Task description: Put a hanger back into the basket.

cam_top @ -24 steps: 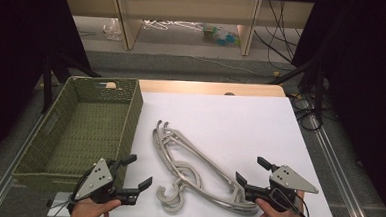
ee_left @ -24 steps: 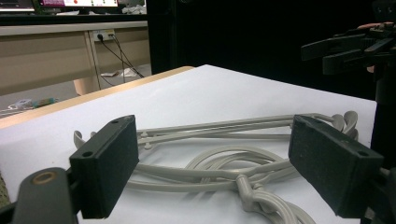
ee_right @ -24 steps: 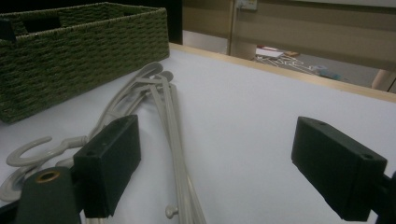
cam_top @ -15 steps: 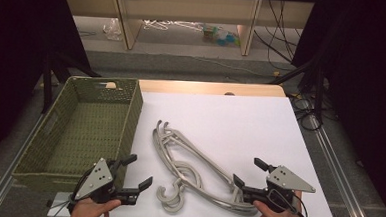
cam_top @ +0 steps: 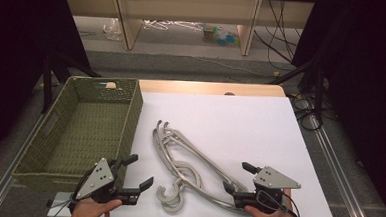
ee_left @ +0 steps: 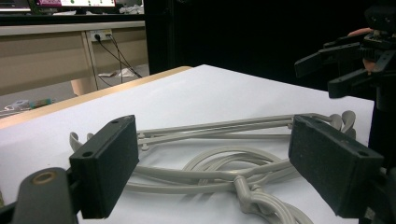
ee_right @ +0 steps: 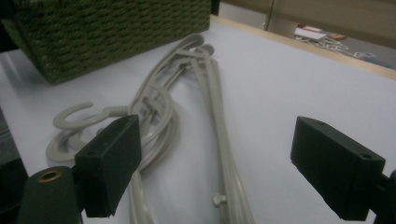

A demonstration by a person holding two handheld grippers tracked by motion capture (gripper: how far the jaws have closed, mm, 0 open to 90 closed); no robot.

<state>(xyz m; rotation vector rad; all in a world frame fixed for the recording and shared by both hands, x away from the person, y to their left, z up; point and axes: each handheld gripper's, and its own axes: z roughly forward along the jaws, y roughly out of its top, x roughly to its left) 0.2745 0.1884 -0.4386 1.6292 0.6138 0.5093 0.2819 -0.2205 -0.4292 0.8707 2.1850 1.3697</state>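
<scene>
A: Start at the near edge. What are the hands doing?

B: Each holds a gripper low over the white table top [cam_top: 260,122]. The left gripper [cam_top: 138,174] sits at the near left, by the corner of the green woven basket [cam_top: 43,151]. Its jaws stand wide apart with nothing between them, aimed across at the hangers.

A: And the right gripper [cam_top: 239,179]?

B: Near right, jaws spread wide too and not pressing on anything. In the right gripper view the long bars of the grey plastic hangers [ee_right: 215,112] run up between its two black pads, so it is lined up on them without a grip.

A: Where do the hangers lie exactly?

B: In a loose stack on the table between the two grippers [cam_top: 188,168]. Their hooks [cam_top: 169,197] curl toward the near edge, closer to the left gripper, and the shoulder ends fan out toward the basket's right wall, near it but not touching as far as I can tell. The basket looks empty.

A: So which step is this?

B: I'd judge it the approach: both tools open and closing in, nothing lifted yet. The work seems to be moving hangers into the basket.

A: What does the next move need?

B: The right gripper should sink a little and close on one bar, not the whole bundle. The hangers overlap and the hooks may be tangled, so the left may have to pin or part the rest.
</scene>
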